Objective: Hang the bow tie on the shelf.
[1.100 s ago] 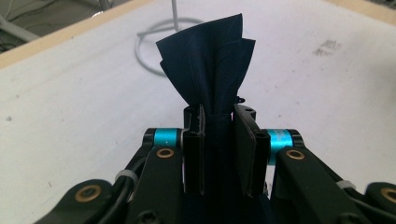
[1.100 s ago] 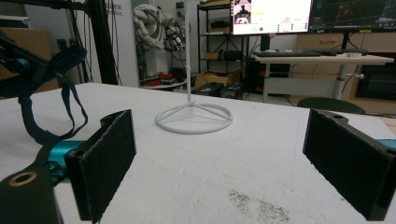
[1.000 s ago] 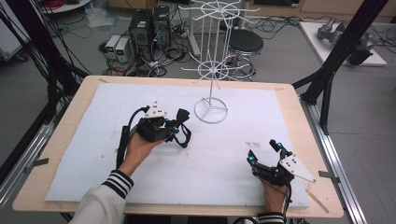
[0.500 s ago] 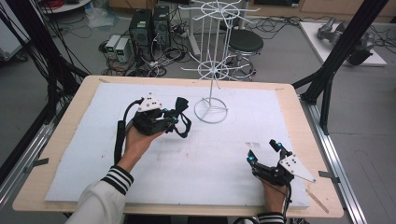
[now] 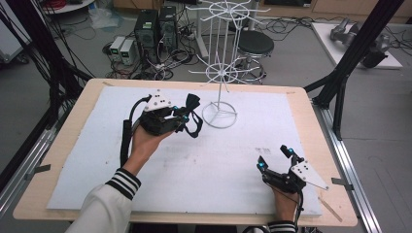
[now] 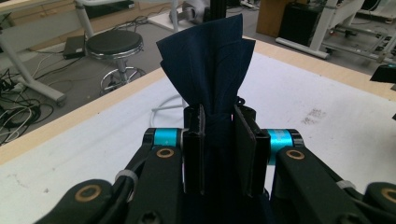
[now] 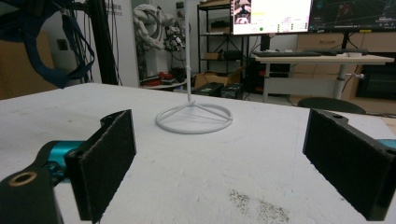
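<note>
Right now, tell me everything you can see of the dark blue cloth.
The cloth is dark navy fabric, bunched and folded. The left gripper is shut on its pinched middle, and it fans out above the jaws. In the high view it is held off the white mat, beside the wire rack, with a dark loop hanging below.

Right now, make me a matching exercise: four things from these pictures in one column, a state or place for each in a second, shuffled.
Things:
1. left gripper
2. right gripper
3. dark blue cloth
4. white wire rack

States or places:
A. stands on the white mat, ring base down
B. open, low over the mat's near right part
C. pinched, fanning out above the fingers
D. shut, lifted off the mat

Pairs: 1-D, 2-B, 3-C, 4-A
</note>
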